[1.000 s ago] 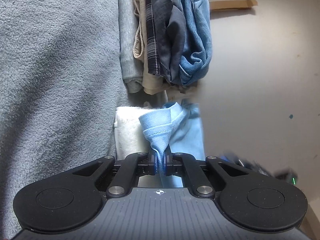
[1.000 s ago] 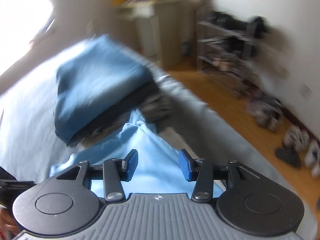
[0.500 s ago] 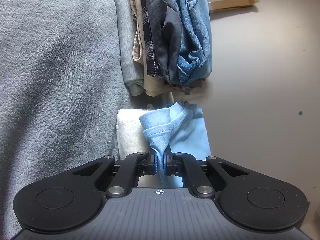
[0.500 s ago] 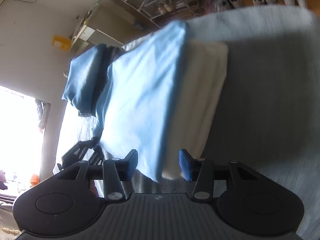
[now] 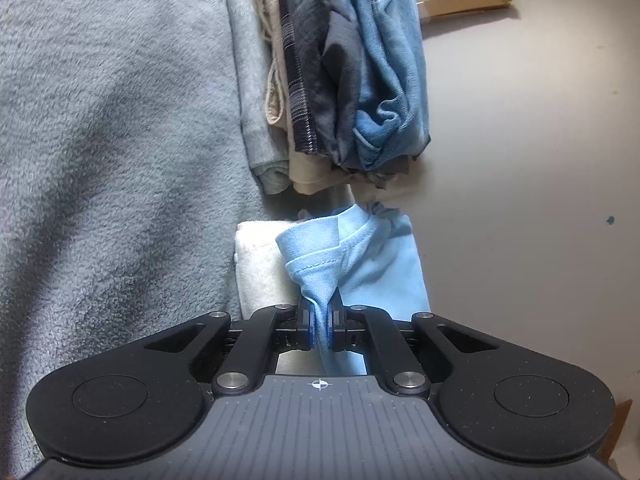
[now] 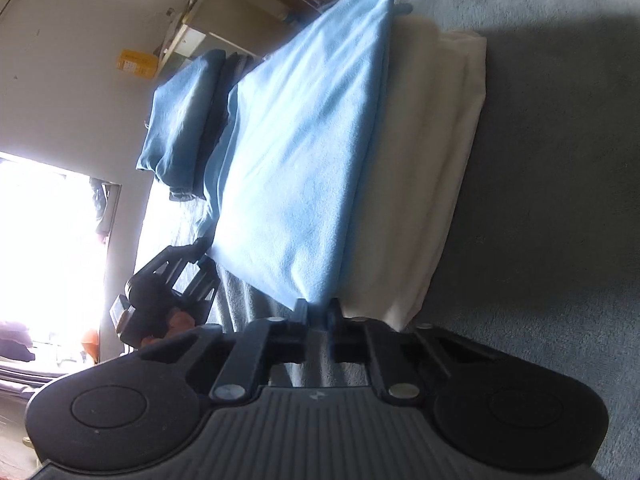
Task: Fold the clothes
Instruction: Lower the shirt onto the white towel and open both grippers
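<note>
left gripper (image 5: 319,330) is pinching a bunched hem of the light blue shirt (image 5: 376,268), jaws closed tight on it; fabric below the pads is disappearing behind the gripper body. right gripper (image 6: 319,320) is clamping the shirt's (image 6: 304,152) near corner, jaws shut on cloth, tho the pinch pt itself is blurred & dim. the shirt is lying flat on a folded cream towel (image 6: 432,168), which is sitting on the grey fleece blanket (image 6: 560,200). in the right wrist view the left gripper (image 6: 172,280) is showing at the shirt's other near corner, backlit, fingertips hard to make out. just beyond, w/ a small gap, a stack of folded clothes (image 5: 340,80) is lying, denim on top, its far end cut off by the frame. blanket beside the towel is lying open; far end of the shirt is reaching the blanket's edge.
</note>
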Available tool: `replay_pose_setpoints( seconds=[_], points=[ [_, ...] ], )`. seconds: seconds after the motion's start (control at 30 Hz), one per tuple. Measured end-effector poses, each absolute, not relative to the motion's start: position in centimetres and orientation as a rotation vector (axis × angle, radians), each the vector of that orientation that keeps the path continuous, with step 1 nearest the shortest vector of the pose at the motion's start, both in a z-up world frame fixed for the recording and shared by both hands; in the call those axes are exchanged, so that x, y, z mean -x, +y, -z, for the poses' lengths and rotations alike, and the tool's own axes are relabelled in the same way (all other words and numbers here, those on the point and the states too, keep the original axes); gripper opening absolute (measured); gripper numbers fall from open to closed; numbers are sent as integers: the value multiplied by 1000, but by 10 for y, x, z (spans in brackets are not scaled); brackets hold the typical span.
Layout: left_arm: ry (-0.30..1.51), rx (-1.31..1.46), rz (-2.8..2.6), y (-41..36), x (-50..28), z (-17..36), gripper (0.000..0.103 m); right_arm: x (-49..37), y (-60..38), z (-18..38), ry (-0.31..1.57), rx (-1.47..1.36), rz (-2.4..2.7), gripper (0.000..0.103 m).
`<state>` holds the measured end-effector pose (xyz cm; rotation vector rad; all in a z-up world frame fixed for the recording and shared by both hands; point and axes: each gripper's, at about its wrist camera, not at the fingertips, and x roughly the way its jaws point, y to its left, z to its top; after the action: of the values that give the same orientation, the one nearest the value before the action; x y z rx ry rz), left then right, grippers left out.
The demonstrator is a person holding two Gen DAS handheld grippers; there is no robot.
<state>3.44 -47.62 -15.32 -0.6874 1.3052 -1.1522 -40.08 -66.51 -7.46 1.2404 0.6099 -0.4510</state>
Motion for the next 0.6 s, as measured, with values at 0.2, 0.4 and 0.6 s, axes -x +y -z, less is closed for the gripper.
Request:
replay_pose_setpoints(
  seconds=[0.2, 0.4, 0.6],
  points=[
    [1249, 696, 1173, -470, -42, 140, 2, 397, -647, 50, 608, -1134, 370, 5],
    [1287, 656, 1151, -472, -42, 155, 2, 397, -643, 65, 642, -1148, 394, 5],
    [1261, 597, 1128, -472, -45, 151, 21, 398, -641, 89, 751, -1170, 437, 11]
  ],
)
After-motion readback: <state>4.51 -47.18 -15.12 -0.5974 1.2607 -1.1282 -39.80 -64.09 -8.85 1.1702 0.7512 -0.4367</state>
